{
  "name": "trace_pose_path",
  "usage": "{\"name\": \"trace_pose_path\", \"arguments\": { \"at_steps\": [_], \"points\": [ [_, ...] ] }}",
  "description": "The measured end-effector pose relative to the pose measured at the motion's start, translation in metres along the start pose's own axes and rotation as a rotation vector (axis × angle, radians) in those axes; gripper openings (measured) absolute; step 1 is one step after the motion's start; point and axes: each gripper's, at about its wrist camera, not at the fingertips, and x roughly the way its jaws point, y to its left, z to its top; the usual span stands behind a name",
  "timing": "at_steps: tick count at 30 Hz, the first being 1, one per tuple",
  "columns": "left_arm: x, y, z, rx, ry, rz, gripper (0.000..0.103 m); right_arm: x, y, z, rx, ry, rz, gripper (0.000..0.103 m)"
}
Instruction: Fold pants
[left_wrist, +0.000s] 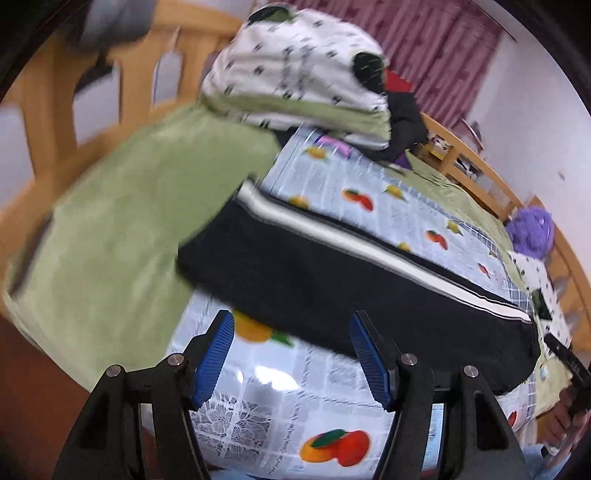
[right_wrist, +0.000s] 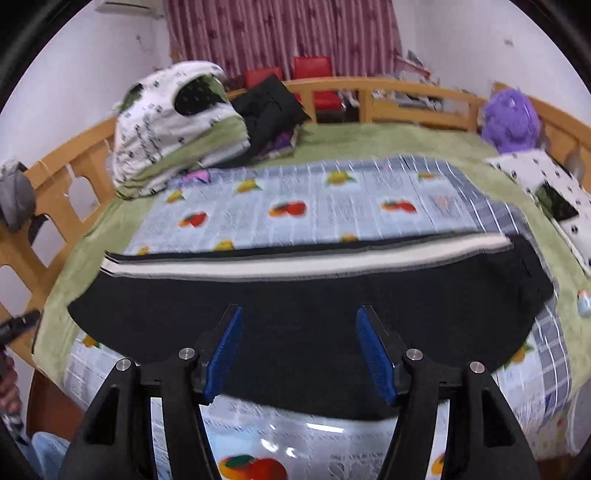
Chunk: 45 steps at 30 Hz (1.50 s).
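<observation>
Left tool (left_wrist: 291, 354): jaws apart, empty | Right tool (right_wrist: 299, 350): jaws apart, empty | Pants (right_wrist: 295, 314): flat on bed sheet (right_wrist: 332, 206), folded lengthwise, stripe on far edge | Risk: a shallow pinch could lift one layer and skew the fold | Unclear: motion blur; hems and waistband indistinct.

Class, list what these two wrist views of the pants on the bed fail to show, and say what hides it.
- Pants: near edge, right view, behind the right gripper.
- Pants' far end, left view: blurred over the green blanket.
- Dark pile by the rail: too small to identify.
- Fold layers: not discernible.
</observation>
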Motion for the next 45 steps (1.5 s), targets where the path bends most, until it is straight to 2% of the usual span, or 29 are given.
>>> {"name": "trace_pose_path", "arguments": {
  "at_steps": [3, 6, 8, 10, 13, 14, 16, 20, 22, 24, 27, 29, 30, 32, 34, 37, 39, 42, 45],
  "points": [
    [0.035, 0.032, -0.014, -0.098, 0.018, -0.022, 0.061, 0.006, -0.007, -0.01, 0.018, 0.02, -0.031, 0.063],
    [0.061, 0.055, -0.02, -0.184, -0.006, -0.095, 0.061, 0.017, -0.013, -0.011, 0.062, 0.018, -0.026, 0.063],
    [0.079, 0.066, -0.019, -0.234, -0.008, -0.095, 0.058, 0.025, -0.015, -0.011, 0.077, -0.002, -0.014, 0.063],
    [0.096, 0.078, -0.016, -0.28, -0.022, -0.085, 0.054, 0.039, -0.016, -0.01, 0.094, 0.024, -0.038, 0.061],
    [0.103, 0.093, -0.011, -0.333, -0.089, -0.053, 0.052, 0.048, -0.015, -0.013, 0.058, 0.038, -0.053, 0.061],
    [0.107, 0.101, -0.008, -0.367, -0.095, -0.054, 0.052, 0.05, -0.015, -0.013, 0.045, 0.039, -0.071, 0.061],
    [0.121, 0.118, -0.001, -0.452, -0.082, -0.103, 0.052, 0.052, -0.015, -0.015, 0.035, 0.04, -0.074, 0.061],
    [0.134, 0.118, 0.014, -0.439, -0.088, -0.081, 0.05, 0.056, -0.021, -0.015, 0.061, 0.039, -0.053, 0.061],
    [0.141, 0.117, 0.019, -0.451, -0.069, -0.044, 0.03, 0.055, -0.023, -0.017, 0.068, 0.028, -0.042, 0.061],
    [0.138, 0.117, 0.022, -0.44, -0.07, -0.072, 0.016, 0.052, -0.027, -0.022, 0.052, 0.012, -0.066, 0.059],
    [0.113, 0.087, 0.033, -0.305, -0.127, -0.006, 0.014, 0.044, -0.039, -0.027, 0.04, 0.003, -0.093, 0.055],
    [0.095, 0.057, 0.044, -0.214, -0.167, 0.006, 0.014, 0.036, -0.051, -0.029, 0.056, -0.027, -0.099, 0.055],
    [0.081, 0.033, 0.05, -0.169, -0.206, -0.035, 0.013, 0.033, -0.057, -0.029, 0.067, -0.038, -0.098, 0.055],
    [0.067, -0.001, 0.057, -0.103, -0.229, -0.118, 0.012, 0.031, -0.072, -0.029, 0.104, -0.052, -0.088, 0.055],
    [0.052, -0.055, 0.06, -0.015, -0.248, -0.172, 0.012, 0.031, -0.09, -0.031, 0.144, -0.077, -0.07, 0.055],
    [0.051, -0.129, 0.053, 0.079, -0.207, -0.239, 0.012, 0.035, -0.124, -0.041, 0.228, -0.077, -0.083, 0.055],
    [0.06, -0.189, 0.034, 0.154, -0.168, -0.277, 0.012, 0.035, -0.144, -0.046, 0.281, -0.082, -0.074, 0.054],
    [0.081, -0.251, -0.004, 0.237, -0.098, -0.32, 0.012, 0.031, -0.168, -0.053, 0.323, -0.098, -0.078, 0.054],
    [0.109, -0.298, -0.047, 0.279, 0.015, -0.409, 0.012, 0.029, -0.185, -0.059, 0.345, -0.096, -0.091, 0.054]
  ]
}}
